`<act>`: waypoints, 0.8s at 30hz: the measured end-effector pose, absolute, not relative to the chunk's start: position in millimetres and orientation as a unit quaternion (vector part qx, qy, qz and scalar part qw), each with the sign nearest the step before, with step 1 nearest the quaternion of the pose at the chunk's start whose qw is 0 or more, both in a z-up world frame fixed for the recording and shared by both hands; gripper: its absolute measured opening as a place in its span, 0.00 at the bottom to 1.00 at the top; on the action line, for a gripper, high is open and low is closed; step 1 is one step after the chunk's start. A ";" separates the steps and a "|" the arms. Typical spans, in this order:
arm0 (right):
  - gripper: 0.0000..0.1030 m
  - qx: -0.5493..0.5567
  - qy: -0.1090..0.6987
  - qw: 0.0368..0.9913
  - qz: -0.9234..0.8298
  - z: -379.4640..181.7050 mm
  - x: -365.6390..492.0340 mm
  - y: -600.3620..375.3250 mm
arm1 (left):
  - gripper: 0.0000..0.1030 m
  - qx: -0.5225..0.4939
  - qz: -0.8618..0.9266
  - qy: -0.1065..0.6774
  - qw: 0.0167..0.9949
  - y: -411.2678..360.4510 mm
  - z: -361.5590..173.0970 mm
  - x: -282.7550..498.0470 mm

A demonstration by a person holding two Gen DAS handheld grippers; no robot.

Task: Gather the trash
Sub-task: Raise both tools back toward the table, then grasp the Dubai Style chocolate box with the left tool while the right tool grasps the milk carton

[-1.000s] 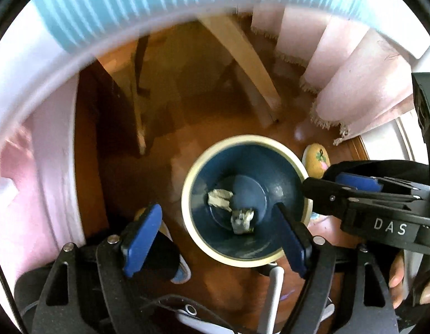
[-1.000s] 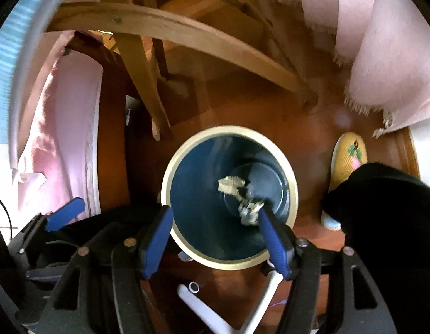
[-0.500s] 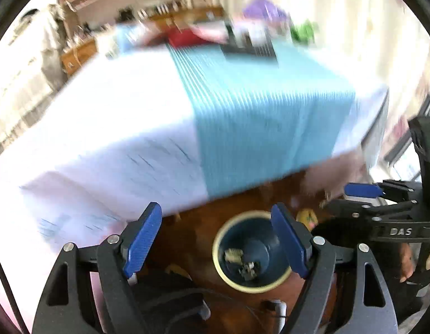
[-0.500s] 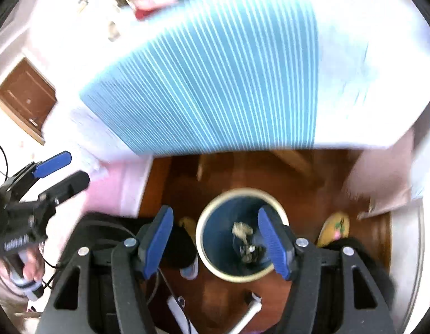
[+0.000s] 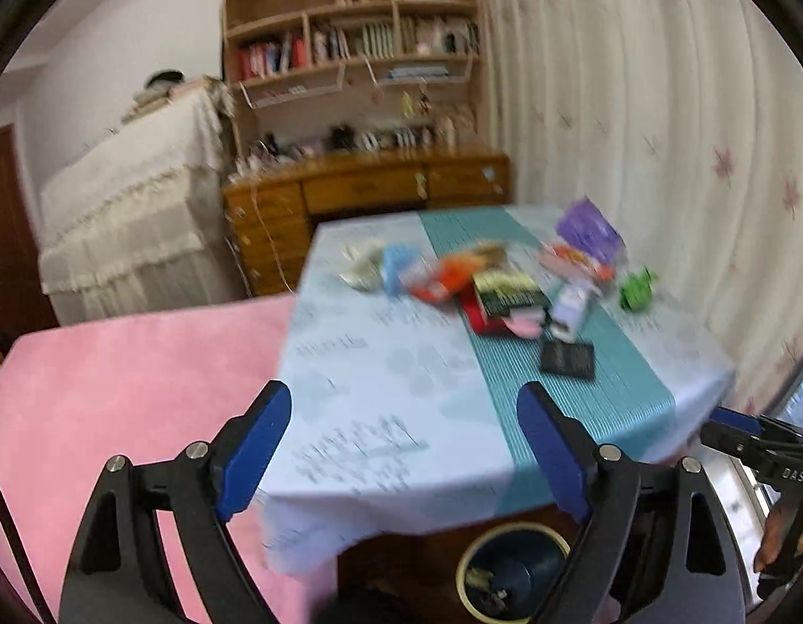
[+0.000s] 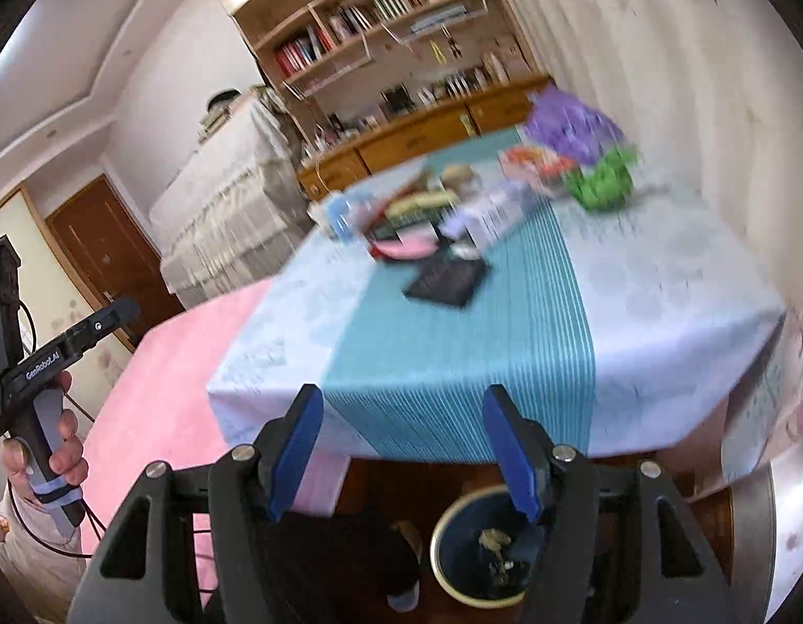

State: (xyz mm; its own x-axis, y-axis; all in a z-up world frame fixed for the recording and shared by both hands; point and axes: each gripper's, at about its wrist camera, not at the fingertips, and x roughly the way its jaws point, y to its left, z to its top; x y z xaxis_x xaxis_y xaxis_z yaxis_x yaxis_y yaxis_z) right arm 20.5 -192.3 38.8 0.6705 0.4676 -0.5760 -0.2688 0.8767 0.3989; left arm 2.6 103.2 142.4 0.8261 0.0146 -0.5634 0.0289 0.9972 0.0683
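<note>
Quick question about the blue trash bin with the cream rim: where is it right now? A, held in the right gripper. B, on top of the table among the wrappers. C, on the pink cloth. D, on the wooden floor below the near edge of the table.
D: the trash bin stands on the wooden floor under the tablecloth's overhanging near edge, with scraps inside.

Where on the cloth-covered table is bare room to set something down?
The near pale-blue cloth left of the teal striped runner is bare, and so is the runner's near end. Wrappers crowd the far middle, around the flat black packet.
</note>
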 end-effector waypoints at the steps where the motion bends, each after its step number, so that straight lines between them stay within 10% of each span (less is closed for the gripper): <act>1: 0.62 0.139 0.347 0.905 0.203 46.0 23.3 -188.6 | 0.85 0.041 0.003 0.288 0.957 106.6 150.7 4.0; 24: 0.69 0.138 0.373 0.900 0.180 61.3 142.0 -167.5 | 0.85 0.021 -0.018 0.400 0.916 115.9 78.0 161.4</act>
